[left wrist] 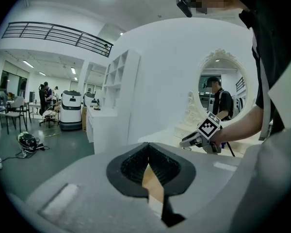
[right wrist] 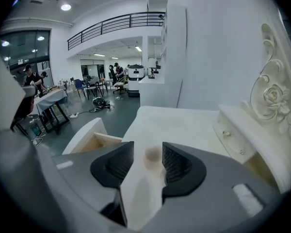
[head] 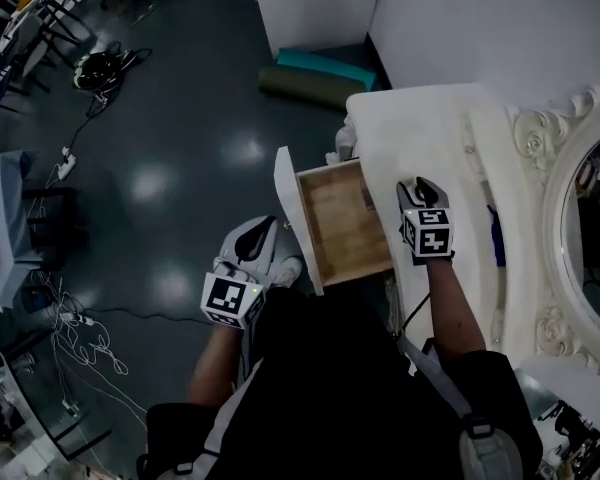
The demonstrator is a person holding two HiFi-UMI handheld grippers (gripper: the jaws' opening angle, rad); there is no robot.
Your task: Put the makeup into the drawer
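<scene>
The wooden drawer (head: 345, 226) of the white dressing table (head: 420, 128) stands pulled out, and I see nothing inside it. My right gripper (head: 417, 186) hovers low over the table top just right of the drawer. In the right gripper view its jaws (right wrist: 148, 161) stand open around a small round beige makeup piece (right wrist: 153, 154), blurred, lying on the table top; the pads do not touch it. My left gripper (head: 255, 240) hangs left of the drawer front, over the floor, shut and empty (left wrist: 148, 155). From the left gripper view the right gripper (left wrist: 196, 140) also shows.
An ornate oval mirror (head: 590, 218) stands at the table's right. A blue stick-like item (head: 495, 238) lies on the table top near it. Small knobbed drawers (right wrist: 226, 133) sit at the table's back. On the dark floor lie a rolled mat (head: 310, 86) and cables (head: 80, 338).
</scene>
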